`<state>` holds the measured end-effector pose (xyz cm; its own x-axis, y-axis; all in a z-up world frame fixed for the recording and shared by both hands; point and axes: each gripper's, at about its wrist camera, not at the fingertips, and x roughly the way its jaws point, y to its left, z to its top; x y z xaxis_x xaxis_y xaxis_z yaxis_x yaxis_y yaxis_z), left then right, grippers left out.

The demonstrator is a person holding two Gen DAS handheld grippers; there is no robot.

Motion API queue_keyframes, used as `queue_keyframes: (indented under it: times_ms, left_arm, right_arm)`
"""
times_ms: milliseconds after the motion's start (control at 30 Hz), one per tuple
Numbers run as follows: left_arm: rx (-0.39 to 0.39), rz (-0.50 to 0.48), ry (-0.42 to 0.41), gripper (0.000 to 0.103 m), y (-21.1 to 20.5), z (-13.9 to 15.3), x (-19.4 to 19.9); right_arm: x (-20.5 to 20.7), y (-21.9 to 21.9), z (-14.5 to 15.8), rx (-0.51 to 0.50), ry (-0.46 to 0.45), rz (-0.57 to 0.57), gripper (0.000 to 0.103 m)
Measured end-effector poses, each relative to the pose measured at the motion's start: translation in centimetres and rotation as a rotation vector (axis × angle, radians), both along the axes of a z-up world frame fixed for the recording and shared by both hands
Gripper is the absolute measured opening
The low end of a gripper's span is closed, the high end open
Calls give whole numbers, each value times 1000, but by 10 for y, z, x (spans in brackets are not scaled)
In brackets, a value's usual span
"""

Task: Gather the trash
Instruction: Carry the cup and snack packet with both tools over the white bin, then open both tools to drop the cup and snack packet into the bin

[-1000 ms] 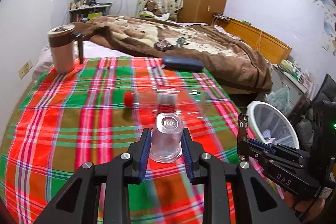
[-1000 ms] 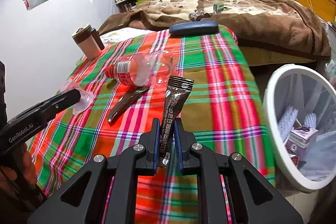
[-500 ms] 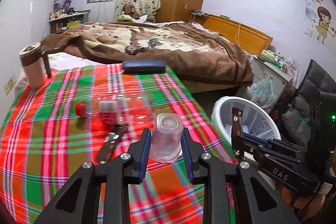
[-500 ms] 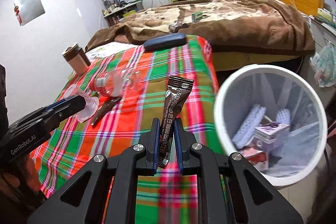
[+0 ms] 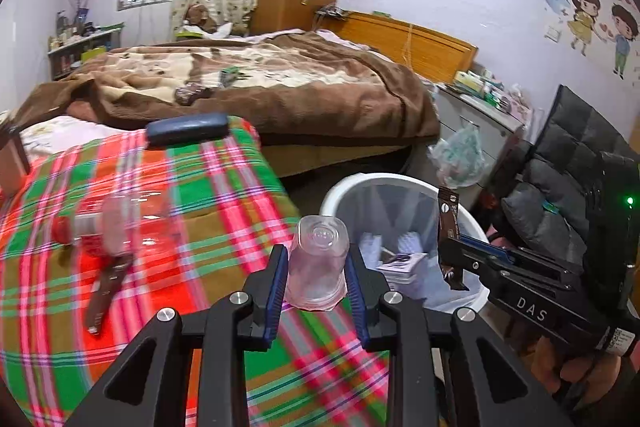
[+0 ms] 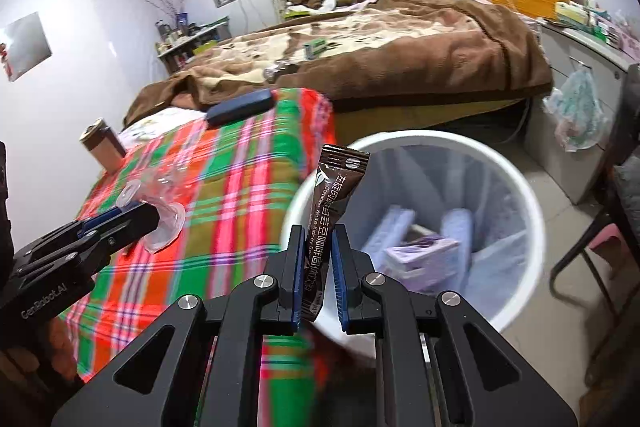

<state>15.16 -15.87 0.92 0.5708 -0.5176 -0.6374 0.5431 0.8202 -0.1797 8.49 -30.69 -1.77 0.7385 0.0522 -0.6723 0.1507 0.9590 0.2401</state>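
Plaid table (image 5: 168, 291) sits left, white bin (image 6: 516, 187) right. My left gripper (image 5: 317, 277) clamps an upturned cup (image 5: 318, 267) at the table's edge; my right gripper (image 6: 318, 261) clamps a sachet (image 6: 332, 211) over the bin's near rim.

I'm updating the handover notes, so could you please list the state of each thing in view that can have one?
Left gripper: shut on the clear plastic cup, held upside down.
Right gripper: shut on the brown sachet, upright.
White bin: open, partly filled.
Plastic bottle: lying on its side on the plaid cloth, red cap on.
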Motion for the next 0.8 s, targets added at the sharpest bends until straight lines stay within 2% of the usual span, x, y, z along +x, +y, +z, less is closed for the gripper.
queue_keyframes:
  times_ms: [367,600,667,733,767,800]
  left_arm:
    - [13,-100,66,29,-74,-25,7]
    - [24,-125,66,30,-90,-28,7]
    - [29,-117,75,40,-90,-28,9]
    - [24,-104,82,54,-87,-30,10]
    - [23,-102,84,54,-86,-30,10]
    - [23,-98,87,54,-84,-31,10]
  right_arm:
    - [0,-45,-17,2,87,-67,14]
    - [-2,-55,-21,-7,114,-73,15]
    - [-2,-57,-22,-14,122,-84,16]
    - [-3,-58,-23,-22,127,-104,23]
    - [-5,-59,-23,-18,125,-109,26]
    - [-6,-60,-23,-13,126,-107,36]
